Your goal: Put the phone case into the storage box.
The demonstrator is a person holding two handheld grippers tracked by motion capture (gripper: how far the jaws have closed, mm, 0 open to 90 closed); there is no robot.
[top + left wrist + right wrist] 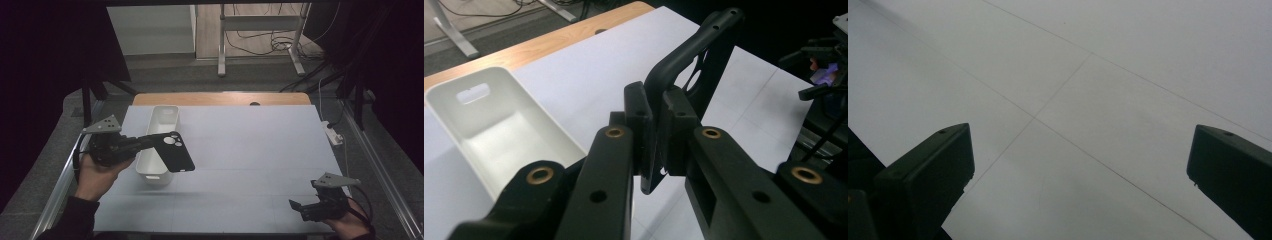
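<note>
White sheet (250, 150) over wooden table (220, 98) | dark room | left gripper (150, 142) clamped on black phone case (176, 152) above white bin (159, 125) | right gripper (300, 207) gaped wide, empty.

A white sheet (250, 150) marked with faint grid lines covers the table, and a strip of the wooden tabletop (220, 98) shows along its far edge. Beyond lies grey floor (200, 75), then a white wall panel (150, 30) and a pale metal stand (260, 40) with cables (260, 42) looped beneath. A white power strip (332, 132) lies to the right. Both sides of the room are dark.
</note>
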